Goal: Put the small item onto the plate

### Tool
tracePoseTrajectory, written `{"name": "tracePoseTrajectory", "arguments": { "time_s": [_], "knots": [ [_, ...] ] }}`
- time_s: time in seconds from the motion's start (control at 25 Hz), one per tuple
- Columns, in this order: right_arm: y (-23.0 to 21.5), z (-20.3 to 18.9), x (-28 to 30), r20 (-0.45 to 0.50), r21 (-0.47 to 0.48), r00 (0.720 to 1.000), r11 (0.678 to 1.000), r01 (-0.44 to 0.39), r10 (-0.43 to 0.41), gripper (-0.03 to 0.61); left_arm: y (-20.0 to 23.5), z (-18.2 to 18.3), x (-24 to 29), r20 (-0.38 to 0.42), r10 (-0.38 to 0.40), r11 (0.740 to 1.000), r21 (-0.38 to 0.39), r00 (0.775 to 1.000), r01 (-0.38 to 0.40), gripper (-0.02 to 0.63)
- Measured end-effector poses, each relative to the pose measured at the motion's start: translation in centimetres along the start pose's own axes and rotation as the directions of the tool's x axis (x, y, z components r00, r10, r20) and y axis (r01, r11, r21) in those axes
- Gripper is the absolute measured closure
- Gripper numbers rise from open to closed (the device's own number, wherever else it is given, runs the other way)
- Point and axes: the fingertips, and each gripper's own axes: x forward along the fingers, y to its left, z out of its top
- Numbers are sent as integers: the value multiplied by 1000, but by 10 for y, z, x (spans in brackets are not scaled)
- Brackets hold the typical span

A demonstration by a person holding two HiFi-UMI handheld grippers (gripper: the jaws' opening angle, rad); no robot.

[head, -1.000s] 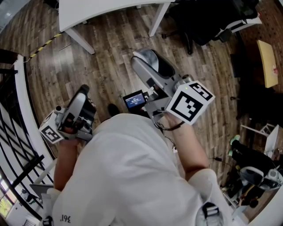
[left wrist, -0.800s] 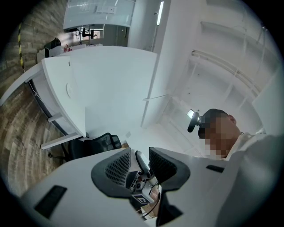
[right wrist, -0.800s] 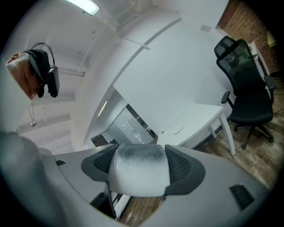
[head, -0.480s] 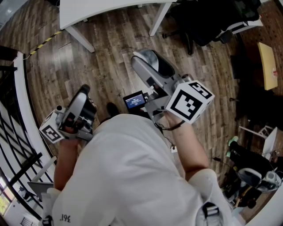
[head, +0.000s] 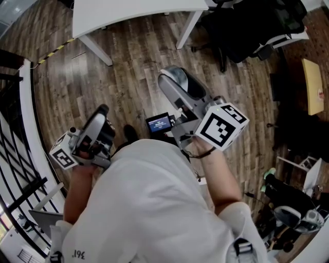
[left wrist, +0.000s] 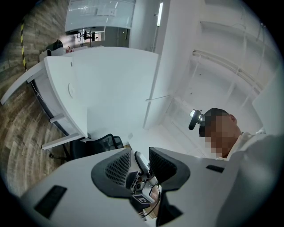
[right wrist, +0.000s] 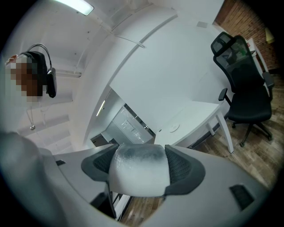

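My right gripper (head: 174, 73) is held up in front of the person's white shirt, its marker cube (head: 221, 126) toward the body. In the right gripper view its jaws (right wrist: 139, 165) are shut on a small rounded whitish-grey item (right wrist: 137, 175) that fills the gap between the black pads. My left gripper (head: 101, 112) is held low at the left. In the left gripper view its jaws (left wrist: 140, 165) stand a little apart with nothing between them, and the right gripper shows through the gap. No plate is in any view.
A white desk (head: 128, 10) stands at the far side of the wooden floor (head: 128, 67). Black office chairs (head: 247, 25) sit at the upper right. A black railing (head: 15, 169) runs down the left. Clutter lies at the lower right (head: 288, 215).
Both grippers keep almost the same pose. The whole head view has slid slightly down and to the right.
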Motion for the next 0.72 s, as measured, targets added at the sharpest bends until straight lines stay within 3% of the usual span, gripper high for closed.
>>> {"name": "tracePoseTrajectory", "arguments": {
  "time_s": [0.72],
  "knots": [
    [-61, 20, -11, -46, 35, 999, 999, -8, 10, 259, 29, -27, 46, 35, 41, 999, 9, 999, -41, 502]
  ]
}}
